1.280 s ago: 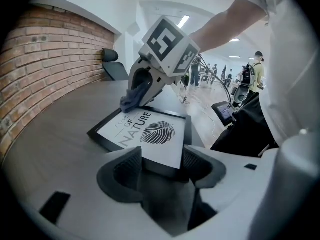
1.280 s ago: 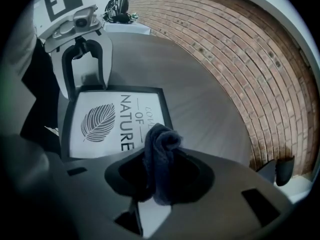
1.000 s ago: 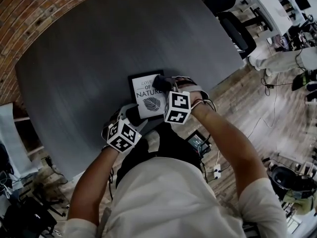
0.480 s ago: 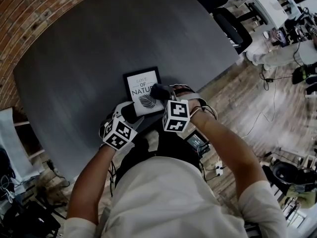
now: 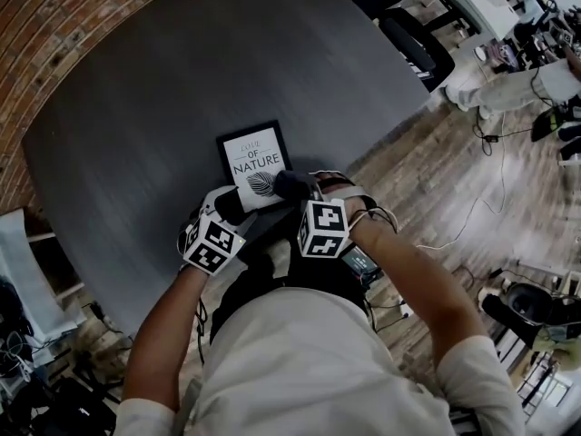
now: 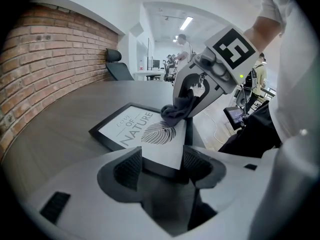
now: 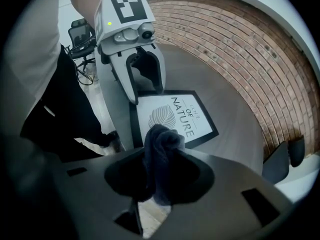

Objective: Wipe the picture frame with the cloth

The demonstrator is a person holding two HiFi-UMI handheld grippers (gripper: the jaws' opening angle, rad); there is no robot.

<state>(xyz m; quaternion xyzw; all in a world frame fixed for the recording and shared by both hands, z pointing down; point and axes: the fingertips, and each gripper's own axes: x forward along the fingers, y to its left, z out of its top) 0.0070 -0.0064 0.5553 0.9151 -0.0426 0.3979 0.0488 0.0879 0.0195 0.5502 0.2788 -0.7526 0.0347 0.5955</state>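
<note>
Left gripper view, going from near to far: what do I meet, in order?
left gripper → frame → cloth → chair

Frame flat on table, near its front edge. Cloth on frame's near-right corner. Chair beyond table.

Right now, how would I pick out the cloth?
Start at the dark grey table beside the brick wall, then find the black picture frame by the edge nearest the person. The cloth is the dark bunched wad on the frame's corner, pinched in the jaws of the right gripper, the only soft thing there.
</note>
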